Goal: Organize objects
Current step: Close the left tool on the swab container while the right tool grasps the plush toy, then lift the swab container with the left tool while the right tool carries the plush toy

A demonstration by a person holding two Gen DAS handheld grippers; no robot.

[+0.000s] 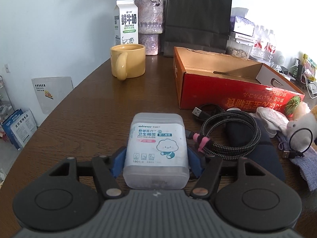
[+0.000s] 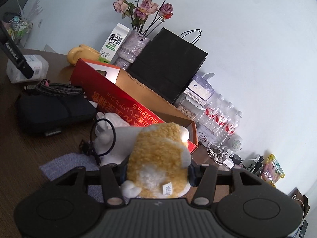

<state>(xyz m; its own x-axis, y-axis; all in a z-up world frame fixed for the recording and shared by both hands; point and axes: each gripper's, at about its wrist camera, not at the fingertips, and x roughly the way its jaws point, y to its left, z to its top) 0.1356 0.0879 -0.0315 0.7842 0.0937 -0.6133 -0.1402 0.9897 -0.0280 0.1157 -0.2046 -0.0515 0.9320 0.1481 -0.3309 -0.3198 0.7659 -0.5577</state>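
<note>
My left gripper [image 1: 156,161] is shut on a clear plastic box of cotton buds [image 1: 156,148], which sits low over the brown table [image 1: 89,109]. My right gripper [image 2: 157,172] is shut on a yellow and white plush toy [image 2: 158,158], held near the open red cardboard box [image 2: 122,103]. The red box [image 1: 227,87] lies ahead and right of the left gripper. The cotton bud box also shows at far left in the right wrist view [image 2: 37,65], with the left gripper's finger over it.
A coiled braided cable [image 1: 227,136] lies on a dark pouch [image 1: 263,152] right of the cotton buds. A yellow mug [image 1: 128,61], milk carton [image 1: 125,22], flower vase [image 1: 150,25] and black paper bag [image 1: 198,17] stand at the back. Water bottles [image 2: 221,117] stand by the wall.
</note>
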